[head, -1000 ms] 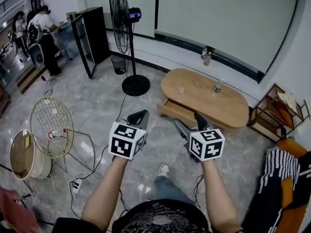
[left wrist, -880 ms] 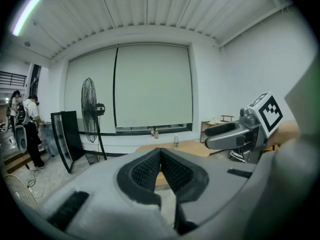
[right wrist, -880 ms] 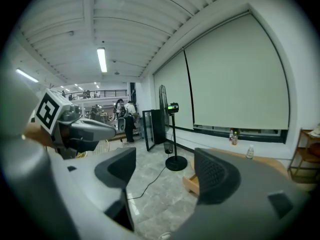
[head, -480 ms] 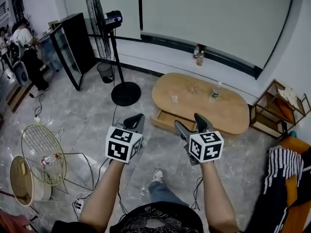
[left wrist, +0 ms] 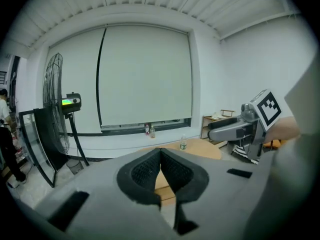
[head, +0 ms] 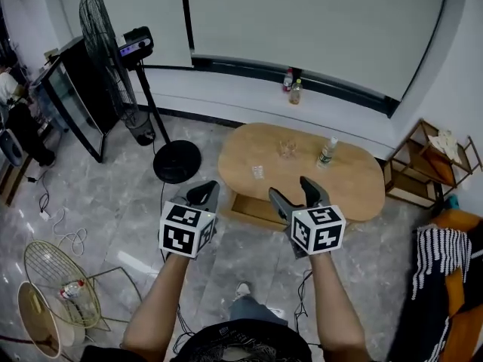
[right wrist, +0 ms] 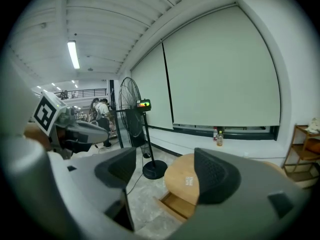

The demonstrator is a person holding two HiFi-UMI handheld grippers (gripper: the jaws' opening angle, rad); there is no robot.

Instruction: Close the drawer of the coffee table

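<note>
At the far left a tall fan (head: 104, 55) is standing on the stone floor (head: 113, 202). The left gripper (head: 204, 191) is hanging in the air with its jaws pressed together on nothing, pointing toward the coffee table (head: 355, 173). Between the two grippers the drawer (head: 249, 210) is sticking out of the table's near side, open, and neither gripper is touching it. The right gripper (head: 291, 190) is hovering beside the left one with jaws spread apart and empty, the drawer showing beyond the gap. On the tabletop a small bottle (head: 326, 151) is standing upright, and a wooden shelf (head: 423, 173) is sitting well to the right.
</note>
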